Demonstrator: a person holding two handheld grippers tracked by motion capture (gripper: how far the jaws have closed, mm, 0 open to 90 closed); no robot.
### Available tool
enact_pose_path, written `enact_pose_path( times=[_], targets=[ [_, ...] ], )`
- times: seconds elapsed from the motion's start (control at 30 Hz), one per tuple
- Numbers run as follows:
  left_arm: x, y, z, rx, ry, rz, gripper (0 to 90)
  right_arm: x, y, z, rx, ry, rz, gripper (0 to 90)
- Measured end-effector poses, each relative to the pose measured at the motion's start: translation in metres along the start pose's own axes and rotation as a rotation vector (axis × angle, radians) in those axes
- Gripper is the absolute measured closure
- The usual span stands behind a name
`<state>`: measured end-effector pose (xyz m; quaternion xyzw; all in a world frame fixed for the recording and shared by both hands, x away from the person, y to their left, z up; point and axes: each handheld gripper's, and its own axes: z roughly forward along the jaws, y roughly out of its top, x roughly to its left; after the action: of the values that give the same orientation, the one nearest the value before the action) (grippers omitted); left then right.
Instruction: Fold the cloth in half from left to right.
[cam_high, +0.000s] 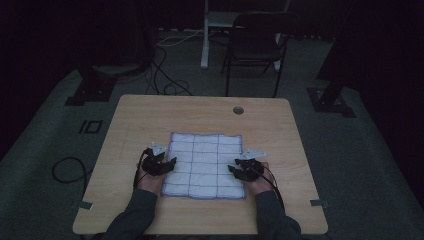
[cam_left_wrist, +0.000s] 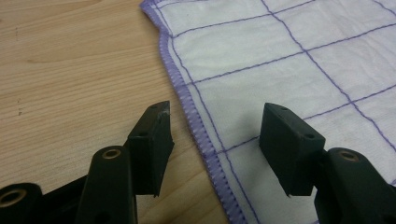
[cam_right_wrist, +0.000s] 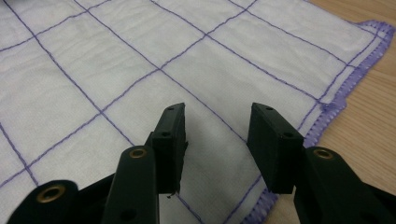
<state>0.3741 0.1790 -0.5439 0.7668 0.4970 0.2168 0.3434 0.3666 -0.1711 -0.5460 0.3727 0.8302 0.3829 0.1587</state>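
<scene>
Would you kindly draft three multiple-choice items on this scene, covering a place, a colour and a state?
1. Where does the white cloth with purple grid lines lie?
A. on the light wooden table
B. on the chair
C. on the floor

2. What colour is the cloth's stitched hem?
A. red
B. purple
C. green

3. How does the left gripper stand?
A. shut on the cloth
B. holding a cup
C. open, one jaw on each side of the hem

Key: 1 A, it lies flat on the tabletop; 2 B, the edging is purple; 3 C, the pads stand apart, pressing nothing.
</scene>
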Motion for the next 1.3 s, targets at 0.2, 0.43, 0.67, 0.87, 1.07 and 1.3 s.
enact_pose_path(
  times=[0.2,0.43,0.67,0.87,1.07,1.3],
  targets=[
    [-0.003,0.003,0.003,0.001,-0.005,0.005,44.8,0.0,-0.001,-0.001,0.002,-0.005,0.005,56.3],
    [-0.009,0.005,0.006,-0.006,-0.033,0.016,53.1,0.001,-0.001,-0.001,0.002,-0.007,0.003,55.9],
    [-0.007,0.001,0.0,-0.001,-0.074,0.0,82.7,0.001,-0.001,-0.004,0.009,-0.014,0.001,56.0],
    [0.001,-0.004,-0.008,0.016,-0.099,-0.024,85.4,-0.001,-0.001,-0.01,-0.021,-0.046,0.014,62.0],
    [0.017,-0.009,-0.018,0.045,-0.116,-0.046,85.7,-0.001,-0.001,-0.011,-0.035,-0.068,0.013,71.7],
    [0.036,-0.017,-0.027,0.048,-0.114,-0.067,85.7,0.003,0.0,-0.005,-0.031,-0.055,0.012,72.6]
  ],
)
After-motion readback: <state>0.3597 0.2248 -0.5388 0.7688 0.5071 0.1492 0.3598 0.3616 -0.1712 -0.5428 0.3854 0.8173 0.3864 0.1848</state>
